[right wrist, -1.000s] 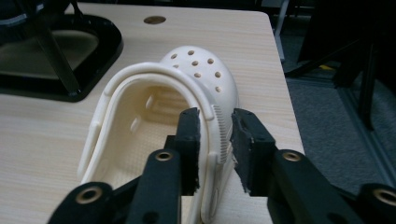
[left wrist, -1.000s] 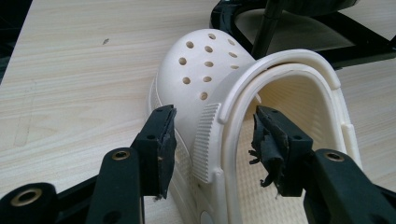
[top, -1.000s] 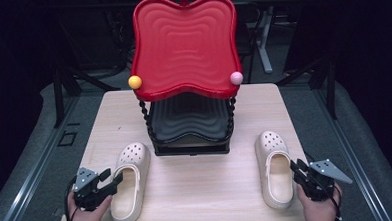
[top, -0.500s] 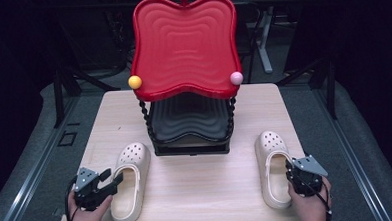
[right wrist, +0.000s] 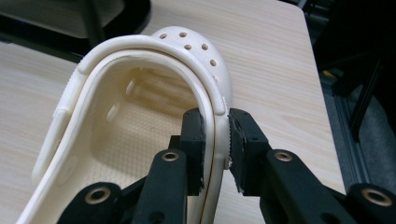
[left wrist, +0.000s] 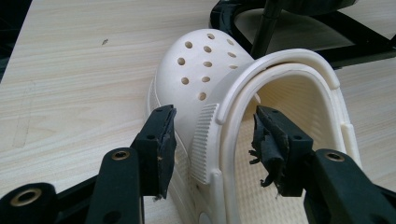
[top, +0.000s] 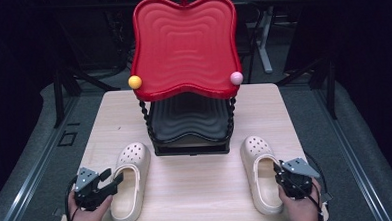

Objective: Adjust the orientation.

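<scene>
Two cream clogs lie on the wooden table (top: 197, 190), toes pointing away from me. My left gripper (top: 112, 179) straddles the left clog (top: 131, 168) at its outer wall; in the left gripper view the jaws (left wrist: 212, 144) stand open on either side of that wall (left wrist: 205, 140), with gaps on both sides. My right gripper (top: 282, 176) is at the right clog (top: 259, 163). Its jaws have just been closing, and in the right gripper view the gripper (right wrist: 215, 142) is shut on the clog's outer rim (right wrist: 212, 107), with one pad inside and one outside.
A two-tier rack stands at the middle back of the table: a red wavy top tray (top: 185, 46) over a black lower tray (top: 189, 123), with a yellow ball (top: 134, 82) and a pink ball (top: 236, 78) at its front corners. The table edge runs close to both hands.
My right gripper has moved left from beside the right clog onto its outer rim, and its jaws have narrowed around it. The left gripper and both clogs have stayed put.
</scene>
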Tool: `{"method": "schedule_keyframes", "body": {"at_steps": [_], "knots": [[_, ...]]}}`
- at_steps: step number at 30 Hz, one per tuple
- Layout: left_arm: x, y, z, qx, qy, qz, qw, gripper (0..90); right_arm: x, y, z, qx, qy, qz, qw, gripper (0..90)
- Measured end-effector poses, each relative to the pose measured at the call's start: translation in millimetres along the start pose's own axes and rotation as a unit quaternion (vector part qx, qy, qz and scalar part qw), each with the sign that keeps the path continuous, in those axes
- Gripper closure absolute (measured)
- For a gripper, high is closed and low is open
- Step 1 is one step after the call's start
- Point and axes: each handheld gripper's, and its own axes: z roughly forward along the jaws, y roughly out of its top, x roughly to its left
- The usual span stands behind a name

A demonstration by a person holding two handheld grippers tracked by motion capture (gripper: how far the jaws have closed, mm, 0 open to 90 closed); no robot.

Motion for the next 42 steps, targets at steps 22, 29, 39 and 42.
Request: {"method": "schedule_keyframes", "body": {"at_steps": [22,29,39,42], "knots": [[-8.0,3.7,-3.3,0.003,0.013,0.045,0.9989,52.3,21.6,0.0,-4.8,-0.006,0.025,-0.019,0.9995,66.4],[-13.6,6.9,-2.5,0.016,0.023,0.064,0.9975,56.8,22.4,2.2,-5.8,-0.018,0.029,-0.027,0.9991,67.4],[-15.0,10.5,5.9,0.03,0.04,0.078,0.9957,64.3,26.4,5.5,1.9,-0.016,0.022,-0.059,0.9979,69.7],[-16.1,11.4,8.5,0.032,0.045,0.081,0.9952,65.9,25.4,5.2,3.6,-0.016,0.022,-0.056,0.9981,71.7]]}}
